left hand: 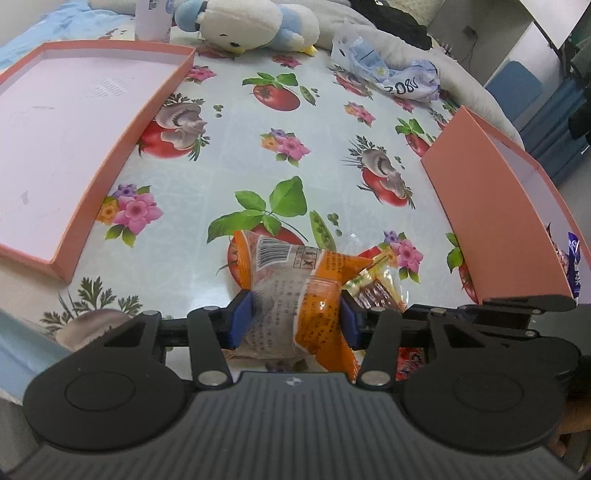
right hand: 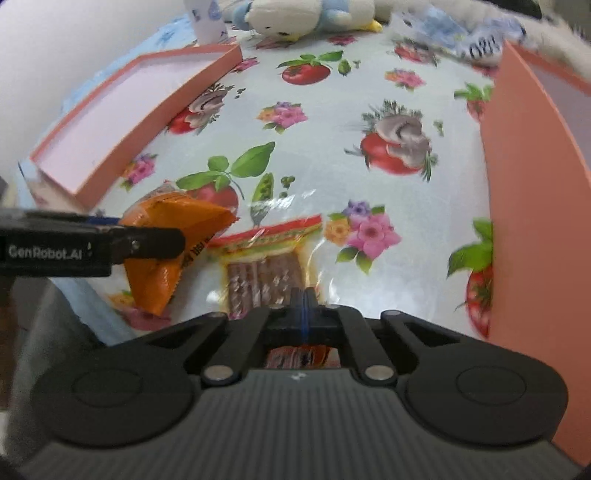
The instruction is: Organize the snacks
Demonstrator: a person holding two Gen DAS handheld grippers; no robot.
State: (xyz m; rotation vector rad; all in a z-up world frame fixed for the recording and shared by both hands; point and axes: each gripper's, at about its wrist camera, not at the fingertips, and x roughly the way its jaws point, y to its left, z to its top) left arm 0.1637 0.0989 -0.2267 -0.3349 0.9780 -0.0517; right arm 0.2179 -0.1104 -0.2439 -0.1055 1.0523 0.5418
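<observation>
My left gripper is shut on an orange snack packet, its blue pads pressing both sides. The same packet shows in the right wrist view, with the left gripper's black finger across it. My right gripper is shut on a clear packet of brown snack sticks with a red and yellow top, which lies on the tablecloth; it also shows in the left wrist view. A shallow pink tray lies at the left. A deeper pink box stands at the right with purple snack packets inside.
The table has a floral and tomato print cloth. A plush toy, a white bottle and crumpled plastic bags lie at the far edge. A red wrapper lies under the left gripper.
</observation>
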